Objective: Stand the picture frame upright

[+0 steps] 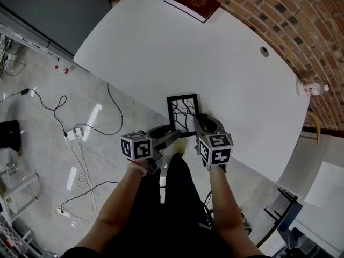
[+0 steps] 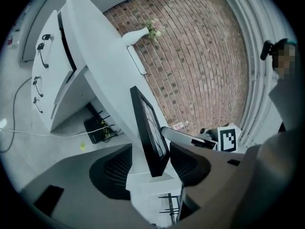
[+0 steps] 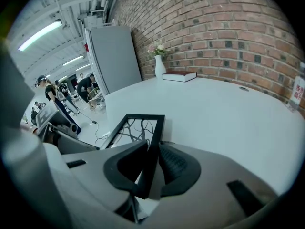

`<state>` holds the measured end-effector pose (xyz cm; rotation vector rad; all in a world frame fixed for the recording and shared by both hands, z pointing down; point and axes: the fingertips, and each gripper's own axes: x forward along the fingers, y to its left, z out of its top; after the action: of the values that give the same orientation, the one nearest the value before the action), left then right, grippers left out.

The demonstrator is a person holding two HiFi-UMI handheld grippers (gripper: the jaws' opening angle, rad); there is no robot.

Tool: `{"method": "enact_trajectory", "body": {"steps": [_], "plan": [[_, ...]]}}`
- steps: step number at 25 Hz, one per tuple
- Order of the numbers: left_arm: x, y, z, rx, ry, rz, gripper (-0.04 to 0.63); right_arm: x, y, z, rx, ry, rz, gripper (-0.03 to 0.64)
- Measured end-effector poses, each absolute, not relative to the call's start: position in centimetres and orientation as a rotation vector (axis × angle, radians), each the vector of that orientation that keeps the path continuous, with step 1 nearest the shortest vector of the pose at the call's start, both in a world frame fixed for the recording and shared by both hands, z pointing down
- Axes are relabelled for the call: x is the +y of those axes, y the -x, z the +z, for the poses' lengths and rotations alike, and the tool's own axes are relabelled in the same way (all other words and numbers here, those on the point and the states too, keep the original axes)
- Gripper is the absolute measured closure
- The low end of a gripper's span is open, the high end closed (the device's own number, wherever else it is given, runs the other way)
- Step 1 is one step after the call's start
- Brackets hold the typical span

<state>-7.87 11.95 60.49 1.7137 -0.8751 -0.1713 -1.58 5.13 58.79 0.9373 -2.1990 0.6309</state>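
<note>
Here the frame (image 1: pixel 182 113) sits at the near edge of the table (image 1: pixel 161 47). The right gripper (image 1: pixel 201 120) is clamped on its side rail. The left gripper (image 1: pixel 174 135) gapes wide around the frame's edge without pressing on it. Lifting seems about to begin: the left likely needs to close first, then both can tip the frame up.

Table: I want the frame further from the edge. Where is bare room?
Bare across the whole middle of the table, from the book at the far end to the picture frame at the near edge. Crowded only there, with left tool and right tool at it.
</note>
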Motion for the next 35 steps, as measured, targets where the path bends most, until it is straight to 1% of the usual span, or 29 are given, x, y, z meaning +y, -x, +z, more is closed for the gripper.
{"method": "enact_trajectory", "body": {"steps": [5,8,11,13,18,21,25,26,29,33,34,35], "plan": [[11.8,8.0,60.7,-0.846,-1.686,-0.207,0.345,5.8,1.8,58.8,-2.206,-0.932,0.644,0.538],[11.8,7.8,60.7,-0.832,-1.698,-0.195,0.391,6.0,1.9,58.9,-2.204,-0.931,0.65,0.54],[12.2,7.9,60.5,-0.828,-1.718,-0.185,0.47,6.5,2.1,58.9,-2.201,-0.931,0.626,0.54],[12.5,8.0,60.2,-0.813,-1.704,-0.215,0.475,6.8,2.2,58.9,-2.203,-0.933,0.634,0.54],[12.3,8.9,59.2,-0.762,-1.625,-0.384,0.512,7.3,2.3,58.5,-2.231,-0.962,0.7,0.535],[12.2,9.3,58.1,-0.721,-1.618,-0.436,0.52,7.6,2.6,58.4,-2.249,-0.98,0.769,0.533],[12.0,9.6,57.1,-0.692,-1.655,-0.428,0.522,7.8,2.4,57.9,-2.292,-1.023,0.924,0.53],[12.0,9.7,56.8,-0.686,-1.661,-0.43,0.522,7.8,2.2,57.7,-2.302,-1.038,0.975,0.509],[11.9,10.1,56.0,-0.674,-1.667,-0.452,0.522,8.2,2.0,57.1,-2.327,-1.057,1.079,0.478],[11.8,10.4,54.5,-0.636,-1.709,-0.458,0.522,8.3,2.7,55.4,-2.42,-1.036,1.195,0.475],[11.7,10.5,54.2,-0.627,-1.719,-0.449,0.522,8.1,2.8,54.9,-2.444,-1.035,1.227,0.451],[11.7,10.5,53.8,-0.619,-1.729,-0.438,0.522,8.0,2.9,54.4,-2.464,-1.035,1.251,0.448]]}}
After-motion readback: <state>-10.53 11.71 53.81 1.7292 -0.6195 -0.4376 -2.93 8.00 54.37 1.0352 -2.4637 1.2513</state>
